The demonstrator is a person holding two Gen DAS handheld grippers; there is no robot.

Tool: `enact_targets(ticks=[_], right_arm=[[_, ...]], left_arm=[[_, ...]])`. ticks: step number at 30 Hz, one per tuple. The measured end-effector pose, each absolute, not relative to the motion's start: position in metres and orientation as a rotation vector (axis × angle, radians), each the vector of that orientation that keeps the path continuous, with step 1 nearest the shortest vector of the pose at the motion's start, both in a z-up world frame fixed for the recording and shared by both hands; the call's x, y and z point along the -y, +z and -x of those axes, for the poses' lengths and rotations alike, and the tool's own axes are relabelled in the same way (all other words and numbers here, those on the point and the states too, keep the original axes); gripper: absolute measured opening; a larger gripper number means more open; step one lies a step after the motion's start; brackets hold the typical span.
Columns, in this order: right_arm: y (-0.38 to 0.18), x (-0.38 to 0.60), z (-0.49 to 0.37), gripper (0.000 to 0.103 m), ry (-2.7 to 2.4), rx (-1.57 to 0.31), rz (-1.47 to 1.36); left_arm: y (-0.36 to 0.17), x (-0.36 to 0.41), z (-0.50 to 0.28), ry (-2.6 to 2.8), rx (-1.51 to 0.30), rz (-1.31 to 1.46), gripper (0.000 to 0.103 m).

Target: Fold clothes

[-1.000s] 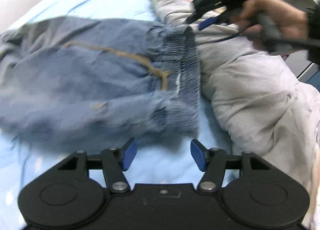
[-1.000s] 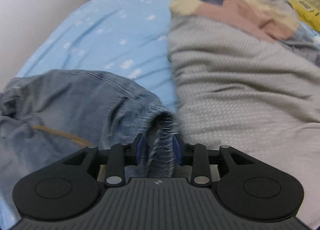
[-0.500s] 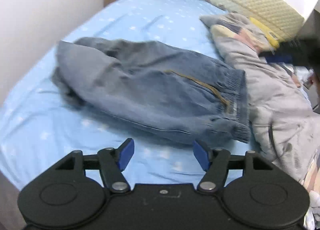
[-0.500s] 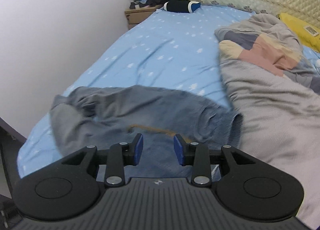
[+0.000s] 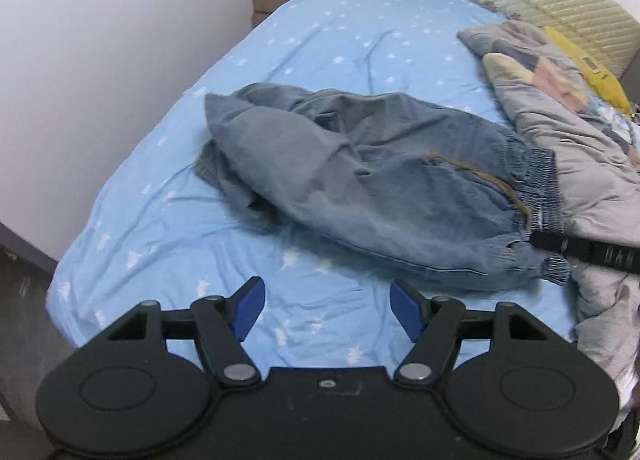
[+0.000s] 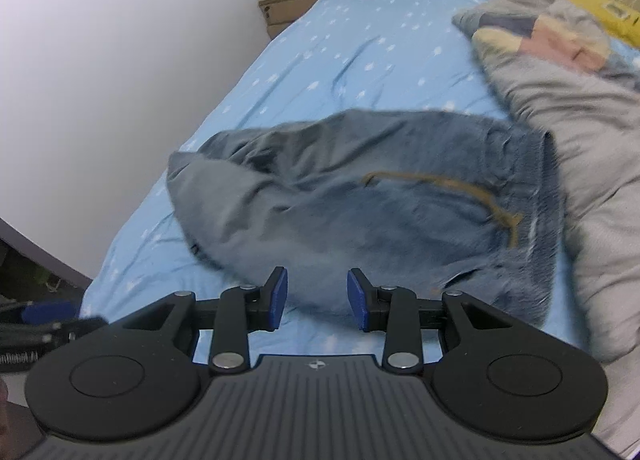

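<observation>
Now we hold both grippers above the near edge of the bed, and neither one touches any cloth. Our left gripper has its blue fingers spread wide with nothing between them, only the starred blue sheet below. Our right gripper has its fingers parted more narrowly, also empty; it hangs just over the near side of the jeans.

The jeans lie across the middle of the bed, roughly flat but not tidy. The elastic waistband is at the right, touching the grey blanket, and a brown drawstring lies loose on top. At the left end, the cloth is doubled over itself in a thick lump, so the legs are not laid straight. A small cuff shows at the near right corner.

We judge that the grippers are raised like this to see the whole garment and to choose where to take it. The scene fits two stages: the jeans spread out for folding, or the legs already brought over once and waiting for another fold. We cannot decide which. The wide left fingers would suit a thick bunch of denim. Because the waistband leans against the blanket, any pull there may drag the blanket too.
</observation>
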State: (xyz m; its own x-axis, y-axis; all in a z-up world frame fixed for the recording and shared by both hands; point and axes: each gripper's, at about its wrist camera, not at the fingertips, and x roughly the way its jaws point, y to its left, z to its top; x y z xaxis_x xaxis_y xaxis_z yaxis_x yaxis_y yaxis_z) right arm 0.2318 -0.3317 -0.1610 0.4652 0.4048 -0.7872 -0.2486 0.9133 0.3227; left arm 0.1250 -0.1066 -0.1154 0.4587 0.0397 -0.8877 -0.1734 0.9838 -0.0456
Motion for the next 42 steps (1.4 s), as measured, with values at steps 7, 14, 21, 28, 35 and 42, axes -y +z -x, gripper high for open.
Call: enact_targets(ticks=[7,14,21,28,35,42], right_arm=[[-0.19,0.283,-0.224,0.036,0.419,-1.121,-0.285],[-0.216,0.226,-0.235,0.036,0.338,-1.164,-0.459],[-0.276,0.168,-0.263,0.036,0.133,-1.17,-0.74],[-0.33,0.137,-0.279,0.045,-0.018,-1.094,-0.958],[-0.372,0.117,-0.28,0.063,-0.096,-1.066,-1.104],[-0.382,0.117,-0.257,0.066,-0.09,-1.1,-1.222]], left_arm=[[-0.117,0.056,-0.153,0.17,-1.113,0.197,0.068],[-0.157,-0.009,-0.214,0.12,-1.168,0.204,0.07],[-0.215,-0.075,-0.301,0.004,-1.186,0.181,0.07],[-0.301,-0.127,-0.352,-0.031,-1.271,0.251,0.07],[-0.341,-0.144,-0.351,-0.065,-1.305,0.329,0.073],[-0.343,-0.144,-0.344,-0.075,-1.299,0.347,0.073]])
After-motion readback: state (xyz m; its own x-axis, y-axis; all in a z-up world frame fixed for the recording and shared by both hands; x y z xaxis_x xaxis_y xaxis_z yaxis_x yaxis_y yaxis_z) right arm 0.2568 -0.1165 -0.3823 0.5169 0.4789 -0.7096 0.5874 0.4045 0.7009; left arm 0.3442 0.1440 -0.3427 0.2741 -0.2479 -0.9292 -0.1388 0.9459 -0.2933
